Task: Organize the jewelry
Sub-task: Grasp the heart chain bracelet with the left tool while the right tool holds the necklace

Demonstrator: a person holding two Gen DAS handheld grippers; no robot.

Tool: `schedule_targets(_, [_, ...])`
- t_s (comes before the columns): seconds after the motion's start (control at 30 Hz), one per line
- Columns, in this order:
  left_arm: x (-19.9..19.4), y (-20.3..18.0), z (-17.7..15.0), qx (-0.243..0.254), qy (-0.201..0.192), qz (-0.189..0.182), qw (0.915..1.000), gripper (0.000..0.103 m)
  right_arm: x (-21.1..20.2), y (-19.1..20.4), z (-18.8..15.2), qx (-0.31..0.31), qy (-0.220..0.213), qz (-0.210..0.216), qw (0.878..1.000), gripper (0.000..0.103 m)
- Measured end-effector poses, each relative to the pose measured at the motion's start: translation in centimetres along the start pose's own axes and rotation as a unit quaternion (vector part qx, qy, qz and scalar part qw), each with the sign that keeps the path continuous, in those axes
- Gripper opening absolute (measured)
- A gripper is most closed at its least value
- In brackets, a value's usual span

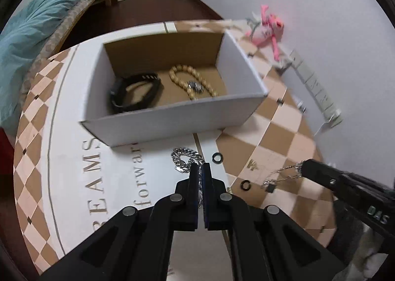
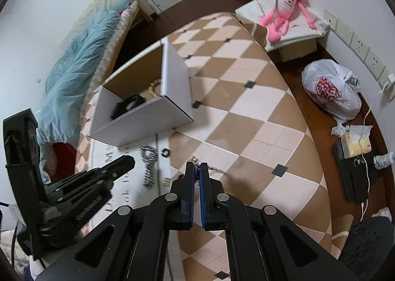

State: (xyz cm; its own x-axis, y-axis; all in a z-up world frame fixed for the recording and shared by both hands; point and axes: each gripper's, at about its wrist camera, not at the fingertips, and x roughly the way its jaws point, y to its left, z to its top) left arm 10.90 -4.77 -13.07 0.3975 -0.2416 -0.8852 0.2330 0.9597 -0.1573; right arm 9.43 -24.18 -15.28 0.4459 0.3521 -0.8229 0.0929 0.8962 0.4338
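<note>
A white cardboard box (image 1: 172, 120) stands on the checkered mat and holds a black band (image 1: 133, 93) and a gold bead bracelet (image 1: 190, 80). My left gripper (image 1: 200, 166) is shut on a thick silver chain (image 1: 184, 157) that trails onto the mat in front of the box; the chain also shows in the right wrist view (image 2: 148, 164). My right gripper (image 2: 197, 164) is shut on a thin silver chain (image 1: 281, 174) with a small dark pendant, held just above the mat. Two black rings (image 1: 217, 157) (image 1: 246, 184) lie between the grippers.
A pink plush toy (image 2: 284, 11) sits on a white cushion at the back right. A white plastic bag (image 2: 330, 90), a tissue box and a black stand are on the floor at the right. A bed with a teal blanket (image 2: 74, 75) runs along the left.
</note>
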Motion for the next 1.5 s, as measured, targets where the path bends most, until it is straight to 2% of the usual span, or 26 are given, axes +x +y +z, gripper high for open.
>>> schedule_targets(0.13, [-2.4, 1.5, 0.2, -0.028, -0.012, -0.029, 0.9991, 0.000, -1.0, 0.8, 0.5, -0.008, -0.005, 0.010, 1.000, 0.004])
schedule_targets(0.23, [-2.6, 2.2, 0.0, -0.055, 0.000, -0.047, 0.9974, 0.003, -0.4, 1.1, 0.7, -0.015, 0.019, 0.017, 1.000, 0.004])
schedule_targets(0.37, [-1.0, 1.9, -1.7, -0.057, 0.033, 0.005, 0.9978, 0.005, 0.9, 0.9, 0.5, -0.035, 0.050, 0.000, 0.998, 0.004])
schedule_targets(0.53, [2.2, 3.2, -5.2, -0.086, 0.095, 0.050, 0.9906, 0.006, 3.2, -0.4, -0.6, -0.034, 0.098, -0.021, 0.994, 0.004])
schedule_targets(0.57, [1.8, 3.1, -5.5, -0.081, 0.070, 0.051, 0.9930, 0.018, 3.7, -0.6, -0.9, -0.035, 0.107, -0.025, 0.993, 0.004])
schedule_targets(0.63, [2.0, 2.9, -5.5, -0.077, 0.070, 0.055, 0.9930, 0.039, 4.0, -0.9, -1.2, -0.036, 0.114, -0.031, 0.992, 0.004])
schedule_targets(0.67, [2.4, 2.7, -5.5, -0.075, 0.077, 0.062, 0.9923, 0.069, 4.2, -0.9, -1.3, -0.038, 0.116, -0.036, 0.992, 0.004])
schedule_targets(0.7, [2.7, 2.6, -5.5, -0.073, 0.083, 0.069, 0.9915, 0.095, 4.4, -0.9, -1.4, -0.041, 0.118, -0.040, 0.991, 0.004])
schedule_targets(0.77, [3.8, 2.6, -5.7, -0.067, 0.096, 0.093, 0.9888, 0.099, 4.4, -0.8, -1.5, -0.044, 0.117, -0.044, 0.991, 0.004])
schedule_targets(0.83, [4.1, 2.7, -5.8, -0.061, 0.090, 0.111, 0.9879, 0.100, 4.3, -0.7, -1.6, -0.046, 0.114, -0.048, 0.991, 0.004])
schedule_targets(0.87, [4.3, 2.8, -5.9, -0.064, 0.091, 0.111, 0.9875, 0.103, 4.2, -0.7, -1.5, -0.047, 0.113, -0.048, 0.991, 0.004])
schedule_targets(1.1, [5.4, 3.2, -5.2, -0.067, 0.101, 0.111, 0.9863, 0.103, 4.4, -0.4, -1.4, -0.053, 0.118, -0.053, 0.990, 0.004])
schedule_targets(1.3, [5.7, 4.0, -4.9, -0.084, 0.062, 0.120, 0.9873, 0.103, 4.5, -0.2, -1.2, -0.052, 0.119, -0.051, 0.990, 0.004])
schedule_targets(1.5, [6.1, 4.5, -3.0, -0.092, 0.096, 0.118, 0.9841, 0.103, 4.4, -0.6, -1.1, -0.045, 0.115, -0.050, 0.991, 0.004])
